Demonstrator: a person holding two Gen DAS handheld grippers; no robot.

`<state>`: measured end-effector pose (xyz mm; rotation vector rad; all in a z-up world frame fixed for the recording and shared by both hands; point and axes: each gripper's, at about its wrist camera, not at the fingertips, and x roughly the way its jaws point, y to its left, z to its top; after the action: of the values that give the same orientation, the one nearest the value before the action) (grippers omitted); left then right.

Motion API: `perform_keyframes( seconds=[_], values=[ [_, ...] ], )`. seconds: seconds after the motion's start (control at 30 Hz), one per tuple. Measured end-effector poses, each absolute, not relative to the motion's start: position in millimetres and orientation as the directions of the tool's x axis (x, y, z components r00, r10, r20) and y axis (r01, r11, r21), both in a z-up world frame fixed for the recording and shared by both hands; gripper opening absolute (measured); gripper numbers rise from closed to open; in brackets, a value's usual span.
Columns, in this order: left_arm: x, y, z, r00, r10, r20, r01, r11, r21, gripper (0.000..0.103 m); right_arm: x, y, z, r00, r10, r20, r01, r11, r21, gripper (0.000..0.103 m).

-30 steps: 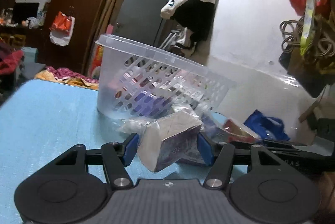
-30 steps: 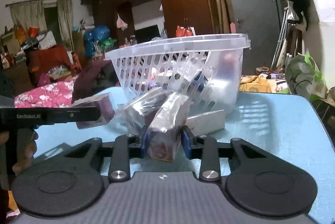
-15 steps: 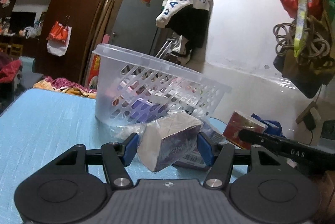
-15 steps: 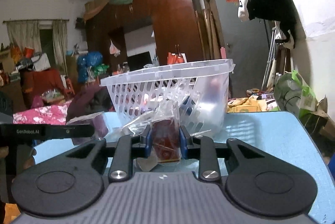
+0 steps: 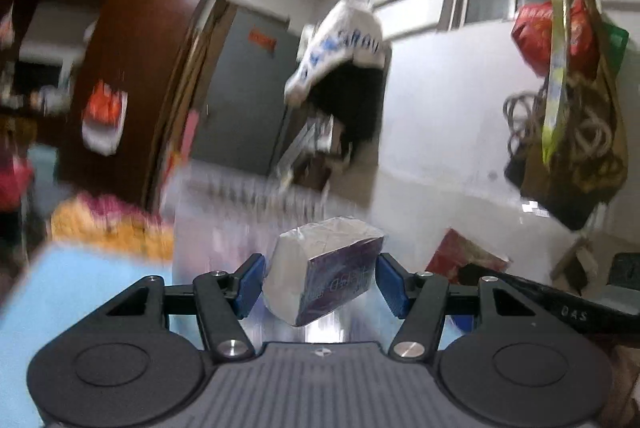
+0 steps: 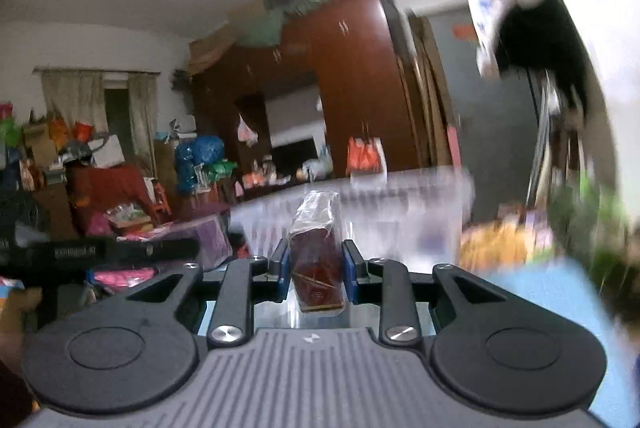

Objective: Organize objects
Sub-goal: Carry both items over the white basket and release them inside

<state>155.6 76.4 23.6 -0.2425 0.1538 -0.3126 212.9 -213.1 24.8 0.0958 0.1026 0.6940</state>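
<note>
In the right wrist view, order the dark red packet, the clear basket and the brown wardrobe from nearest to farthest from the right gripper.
1. Dark red packet, clamped in the jaws.
2. Clear basket, just behind it, blurred.
3. Brown wardrobe, at the far wall.

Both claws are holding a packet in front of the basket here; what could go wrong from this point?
1. The left claw holds its purple wrapped box tilted, corner down, so it may twist or slip out.
2. The right claw pinches a dark red packet in loose clear wrap; the wrap could slide.
3. The clear basket is close ahead and blurred, so a packet might clip its rim.
</note>
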Motion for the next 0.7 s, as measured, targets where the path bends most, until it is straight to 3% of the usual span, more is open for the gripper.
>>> perform_keyframes(
  seconds=[0.17, 0.33, 0.37, 0.43, 0.5, 0.53, 0.6, 0.7],
  values=[
    [222.2, 68.0, 85.6, 0.959, -0.225, -0.173, 0.186, 0.958, -0.218, 0.064, 259.6, -177.5, 98.9, 0.791, 0.604, -0.098, -0.609, 0.793, -0.029, 0.029],
    [275.4, 68.9, 76.7, 0.951, -0.168, -0.261, 0.105, 0.965, -0.239, 0.064, 308.3, -156.0, 101.5, 0.798, 0.571, -0.193, -0.590, 0.805, -0.058, 0.033],
    [283.8, 68.9, 72.4, 0.947, -0.153, -0.282, 0.085, 0.967, -0.241, 0.066, 314.4, -153.0, 97.1, 0.799, 0.564, -0.210, -0.586, 0.808, -0.060, 0.050],
    [294.5, 69.3, 65.6, 0.924, -0.155, -0.350, 0.068, 0.966, -0.249, 0.069, 322.8, -155.4, 88.6, 0.788, 0.561, -0.253, -0.586, 0.810, -0.031, 0.072],
    [291.7, 67.1, 63.3, 0.916, -0.172, -0.362, 0.092, 0.969, -0.229, 0.071, 315.8, -162.5, 85.1, 0.796, 0.557, -0.236, -0.577, 0.817, -0.017, 0.084],
    [287.1, 65.5, 63.6, 0.920, -0.172, -0.352, 0.102, 0.973, -0.207, 0.078, 309.0, -166.0, 84.6, 0.793, 0.565, -0.229, -0.584, 0.812, -0.019, 0.099],
    [273.5, 65.0, 65.1, 0.926, -0.158, -0.342, 0.094, 0.976, -0.198, 0.080, 296.4, -174.6, 85.6, 0.789, 0.573, -0.220, -0.590, 0.807, -0.014, 0.103],
    [231.7, 59.7, 55.1, 0.941, -0.210, -0.267, 0.164, 0.969, -0.184, 0.097, 272.2, -199.1, 77.6, 0.755, 0.628, -0.188, -0.630, 0.775, 0.058, 0.103]
  ],
)
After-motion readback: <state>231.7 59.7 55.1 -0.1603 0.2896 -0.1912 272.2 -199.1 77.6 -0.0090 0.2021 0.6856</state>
